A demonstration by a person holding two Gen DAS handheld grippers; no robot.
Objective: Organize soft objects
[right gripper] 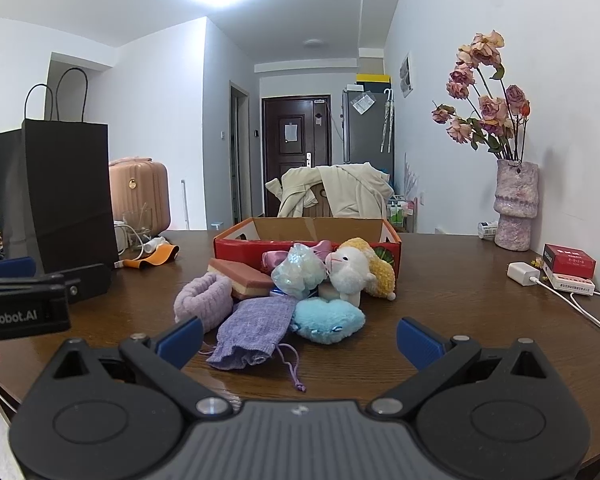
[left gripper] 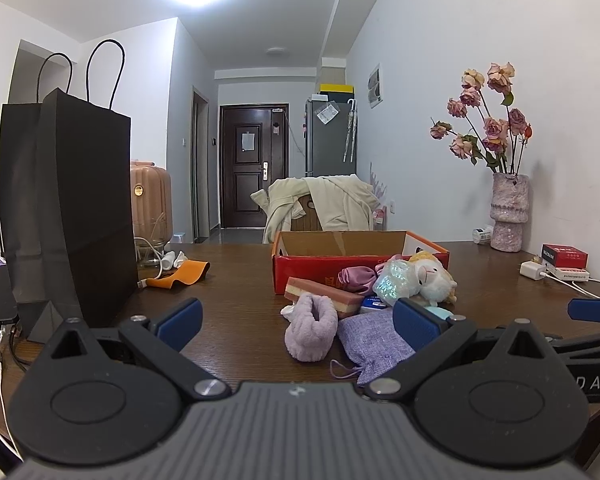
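Observation:
A pile of soft things lies on the wooden table in front of an open red cardboard box (right gripper: 260,246) (left gripper: 320,268). It holds a lilac fluffy band (right gripper: 202,300) (left gripper: 310,330), a purple drawstring pouch (right gripper: 254,330) (left gripper: 370,340), a blue heart cushion (right gripper: 326,320), a white and yellow plush lamb (right gripper: 356,270) (left gripper: 432,276), a shiny mesh ball (right gripper: 298,270) (left gripper: 392,280), a pink satin piece (left gripper: 354,276) and a layered sponge block (right gripper: 242,278) (left gripper: 320,292). My left gripper (left gripper: 296,320) is open, just before the band and pouch. My right gripper (right gripper: 298,340) is open, close to the pouch and cushion.
A tall black paper bag (left gripper: 66,216) (right gripper: 56,196) stands at the left. An orange strap (left gripper: 180,274) lies beside it. A vase of dried roses (right gripper: 514,204), a red box (right gripper: 570,260) and a charger with cable (right gripper: 524,272) sit at the right by the wall.

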